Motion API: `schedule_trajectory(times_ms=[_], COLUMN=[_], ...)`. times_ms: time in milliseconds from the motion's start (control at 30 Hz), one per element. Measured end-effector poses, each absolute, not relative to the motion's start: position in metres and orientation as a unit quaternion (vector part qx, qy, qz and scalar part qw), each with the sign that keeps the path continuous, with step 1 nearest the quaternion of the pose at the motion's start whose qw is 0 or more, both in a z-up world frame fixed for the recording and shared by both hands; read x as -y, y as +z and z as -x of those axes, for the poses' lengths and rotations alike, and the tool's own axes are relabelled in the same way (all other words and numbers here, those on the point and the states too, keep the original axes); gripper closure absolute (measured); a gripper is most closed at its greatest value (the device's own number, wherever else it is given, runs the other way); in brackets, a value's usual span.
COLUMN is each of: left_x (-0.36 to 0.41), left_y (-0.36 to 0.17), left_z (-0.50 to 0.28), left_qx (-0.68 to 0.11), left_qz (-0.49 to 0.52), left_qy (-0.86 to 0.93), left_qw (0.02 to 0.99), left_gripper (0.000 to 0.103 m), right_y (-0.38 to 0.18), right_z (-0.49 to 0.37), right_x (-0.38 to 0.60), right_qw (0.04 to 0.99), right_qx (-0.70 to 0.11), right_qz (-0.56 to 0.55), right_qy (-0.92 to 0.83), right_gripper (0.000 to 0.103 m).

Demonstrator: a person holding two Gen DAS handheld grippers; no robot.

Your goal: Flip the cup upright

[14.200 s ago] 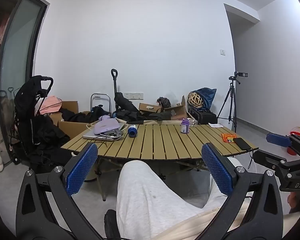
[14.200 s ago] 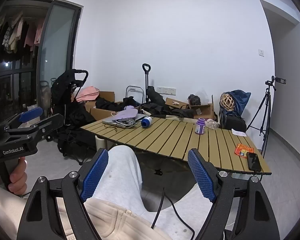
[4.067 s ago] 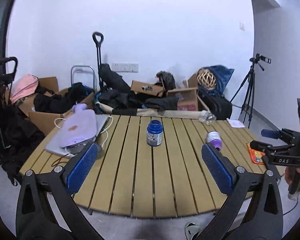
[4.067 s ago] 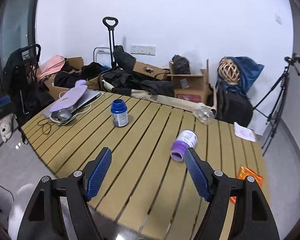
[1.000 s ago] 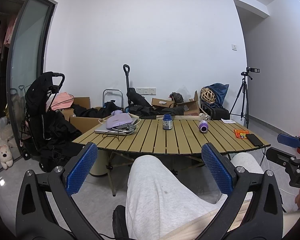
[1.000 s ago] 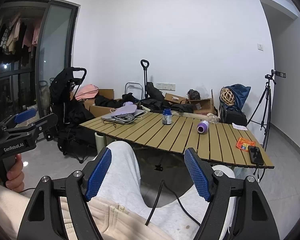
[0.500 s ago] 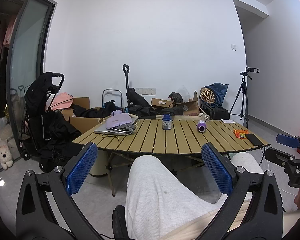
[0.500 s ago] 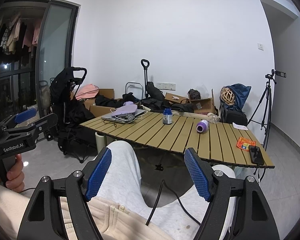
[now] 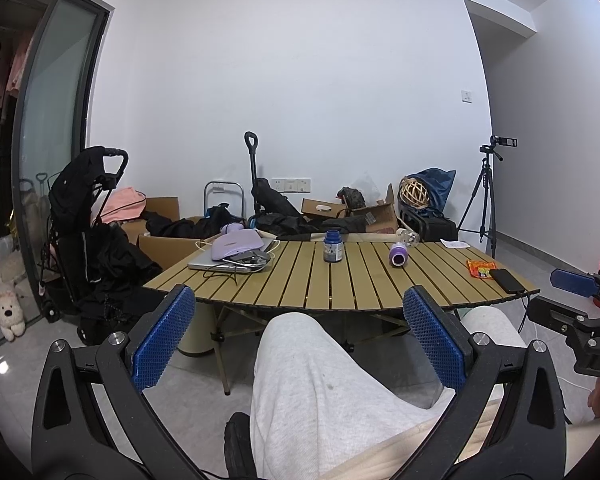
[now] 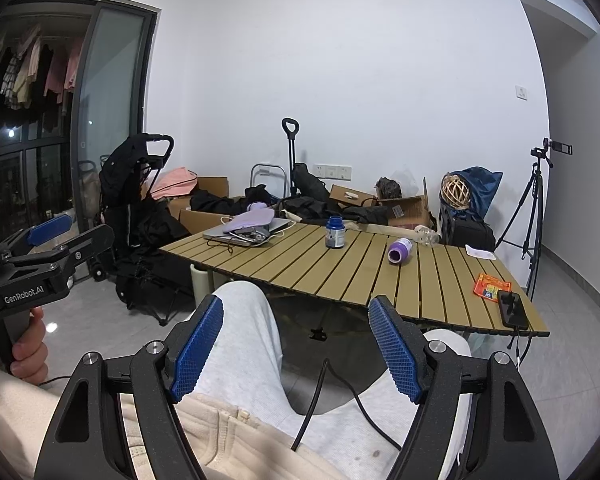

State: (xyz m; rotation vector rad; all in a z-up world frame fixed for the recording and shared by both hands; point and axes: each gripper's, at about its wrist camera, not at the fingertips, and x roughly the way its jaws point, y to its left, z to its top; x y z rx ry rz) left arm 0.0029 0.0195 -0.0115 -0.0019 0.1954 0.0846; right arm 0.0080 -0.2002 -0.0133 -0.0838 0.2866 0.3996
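Observation:
A blue cup (image 9: pixel 333 247) stands upright near the middle of the slatted wooden table (image 9: pixel 300 284); it also shows in the right wrist view (image 10: pixel 335 233). A purple cup (image 9: pixel 397 255) lies on its side to its right, also in the right wrist view (image 10: pixel 399 251). My left gripper (image 9: pixel 300 340) is open and empty, held over the person's lap well short of the table. My right gripper (image 10: pixel 296 344) is open and empty, also over the lap. Each gripper shows at the edge of the other's view.
A laptop with a purple pouch and cables (image 9: pixel 236 254) sits at the table's left. An orange packet (image 9: pixel 480 269) and a black phone (image 9: pixel 508 280) lie at its right edge. A stroller (image 9: pixel 88 232), boxes, bags and a tripod (image 9: pixel 486 196) surround the table.
Since 4 s ago both grippers have drawn back from the table to the lap. In the last second nothing has visibly moved.

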Motion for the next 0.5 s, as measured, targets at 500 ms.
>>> schedule_trajectory(times_ms=[500], left_x=[-0.0211], left_y=[-0.0106], left_z=[-0.0028], left_qx=[-0.090], left_qz=[-0.002], left_qy=[0.037], left_qw=[0.995], left_gripper=[0.000], right_y=[-0.0124], right_z=[-0.0093], right_x=[0.2002], right_qw=[0.969], right_qx=[-0.141], right_qz=[0.043], right_qy=[0.200], right_gripper=[0.023])
